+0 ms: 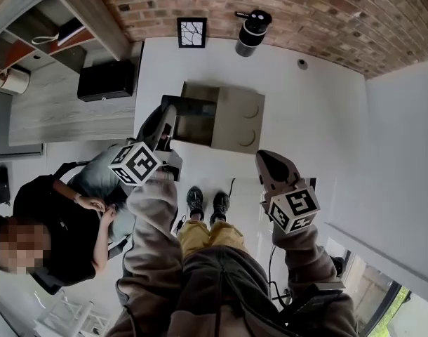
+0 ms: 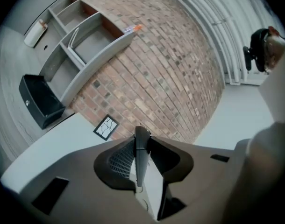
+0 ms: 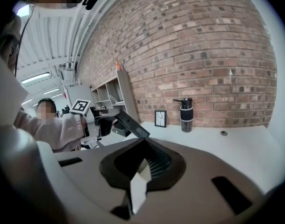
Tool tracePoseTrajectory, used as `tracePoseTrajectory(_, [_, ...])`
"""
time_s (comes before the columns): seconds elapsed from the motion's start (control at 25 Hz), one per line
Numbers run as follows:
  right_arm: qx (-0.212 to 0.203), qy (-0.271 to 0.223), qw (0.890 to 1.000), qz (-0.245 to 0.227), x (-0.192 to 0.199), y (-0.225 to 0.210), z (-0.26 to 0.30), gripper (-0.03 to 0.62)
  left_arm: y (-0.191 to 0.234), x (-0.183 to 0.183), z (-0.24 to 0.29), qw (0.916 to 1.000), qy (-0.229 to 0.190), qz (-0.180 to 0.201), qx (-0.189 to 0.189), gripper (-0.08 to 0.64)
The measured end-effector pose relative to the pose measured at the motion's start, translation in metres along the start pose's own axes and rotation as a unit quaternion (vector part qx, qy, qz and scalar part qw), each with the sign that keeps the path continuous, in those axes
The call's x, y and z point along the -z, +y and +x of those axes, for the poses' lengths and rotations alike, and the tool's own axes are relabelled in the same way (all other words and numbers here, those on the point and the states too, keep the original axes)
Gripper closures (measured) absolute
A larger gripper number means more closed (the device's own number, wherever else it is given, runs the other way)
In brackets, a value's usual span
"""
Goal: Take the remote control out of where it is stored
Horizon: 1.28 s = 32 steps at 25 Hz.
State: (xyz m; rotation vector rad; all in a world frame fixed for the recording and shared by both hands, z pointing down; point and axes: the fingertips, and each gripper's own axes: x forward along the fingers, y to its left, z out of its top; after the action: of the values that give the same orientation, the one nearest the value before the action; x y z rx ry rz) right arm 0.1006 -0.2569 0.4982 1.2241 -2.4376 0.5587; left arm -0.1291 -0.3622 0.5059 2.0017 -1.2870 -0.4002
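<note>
A white surface point(image 1: 319, 111) runs up to a brick wall point(image 1: 284, 2). A picture point(image 1: 191, 32) and a black bottle point(image 1: 253, 32) stand by the wall. The left tool point(image 1: 163, 126) pinches the dark lid point(image 3: 131, 123) of a box point(image 1: 238, 121). The lid is up. The right tool point(image 1: 270, 161) is closed and holds nothing. The remote does not show. The box is too dark inside to tell.

Red brick wall point(image 1: 284, 9) far across, white tabletop point(image 1: 326, 111) right below it, grey open shelving point(image 2: 84, 43) far left, strip lights point(image 3: 35, 78) overhead, window point(image 1: 391, 306) near right

Beige box point(image 1: 239, 118) — dark lid point(image 3: 132, 125) raised
</note>
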Motion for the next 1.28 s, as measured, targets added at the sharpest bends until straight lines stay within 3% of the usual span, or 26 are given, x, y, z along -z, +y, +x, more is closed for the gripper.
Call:
tracePoseTrajectory(0.16, [-0.001, -0.045, 0.999, -0.014, -0.039, 0.014, -0.02, 0.591, -0.061, -0.005, -0.027, 0.9963, 0.006, 0.086, -0.001, 0.451])
tracePoseTrajectory(0.32, [-0.001, -0.079, 0.997, -0.022, -0.067, 0.024, -0.04, 0.591, -0.108, 0.002, -0.049, 0.9854, 0.027, 0.168, -0.005, 0.451])
tracePoseTrajectory(0.56, [0.001, -0.12, 0.992, -0.028, -0.094, 0.041, -0.062, 0.591, -0.152, 0.005, -0.076, 0.9695, 0.04, 0.241, -0.011, 0.451])
tracePoseTrajectory(0.76, [0.0, -0.143, 0.989, -0.044, -0.11, 0.048, -0.076, 0.591, -0.173, -0.001, -0.086, 0.9616, 0.035, 0.272, -0.012, 0.451])
tracePoseTrajectory(1.28, [0.008, -0.191, 0.978, -0.077, -0.15, 0.049, -0.101, 0.592, -0.196, -0.023, -0.093, 0.9574, 0.009, 0.288, -0.015, 0.451])
